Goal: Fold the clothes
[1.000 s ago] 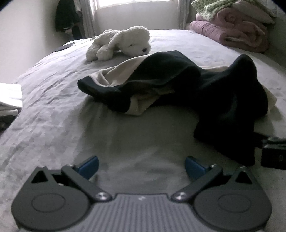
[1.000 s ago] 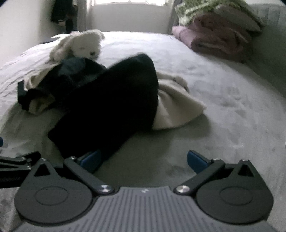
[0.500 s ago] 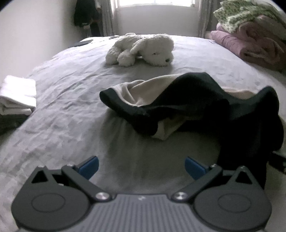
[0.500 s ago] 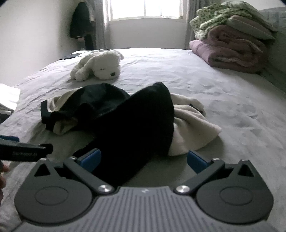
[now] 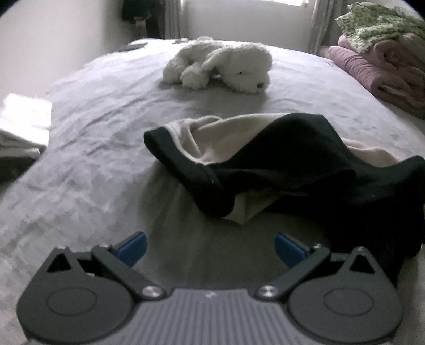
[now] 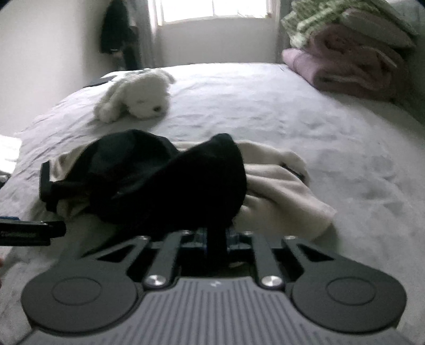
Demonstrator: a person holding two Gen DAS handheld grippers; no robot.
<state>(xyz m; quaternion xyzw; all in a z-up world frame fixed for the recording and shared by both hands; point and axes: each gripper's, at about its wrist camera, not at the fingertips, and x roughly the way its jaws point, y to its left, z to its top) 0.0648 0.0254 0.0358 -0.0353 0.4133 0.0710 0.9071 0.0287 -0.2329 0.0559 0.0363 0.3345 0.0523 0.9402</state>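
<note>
1. We take the black and cream garment [image 5: 265, 159] as our landmark; it lies crumpled on the grey bed [image 5: 93, 164], about the middle of the near half.
2. Our right hand-held gripper [image 6: 215, 238] is at the garment's near edge. Its jaws are closing, and a fold of the black cloth stands between the blue pads, which press on it from both sides.
3. Our left hand-held gripper [image 5: 209, 246] sits just short of the garment's near left end, over bare sheet. Its two blue pads are spread wide with nothing between them and touch no cloth.
4. In the right wrist view, the tip of the left hand-held gripper [image 6: 32, 232] shows as a dark bar just to the left of the garment, low on the bed.
5. The cream lining [image 6: 287, 196] spills out from under the black cloth on the garment's right side, and more of it shows inside the open dark cuff at the left end.
6. Beyond the garment, well apart from it, a white plush dog [image 5: 223, 66] lies on its side on the bed.
7. Far to the right of the garment, at the bed's edge, we see a stack of folded pink and green-patterned blankets [image 6: 345, 53].
8. To the left of the garment, off the side of the bed, lies a pile of folded white cloth [image 5: 24, 124].
9. Behind the plush dog, past the far end of the bed, stands a bright window [image 6: 212, 10], with dark clothing [image 6: 117, 29] hanging to its left.
</note>
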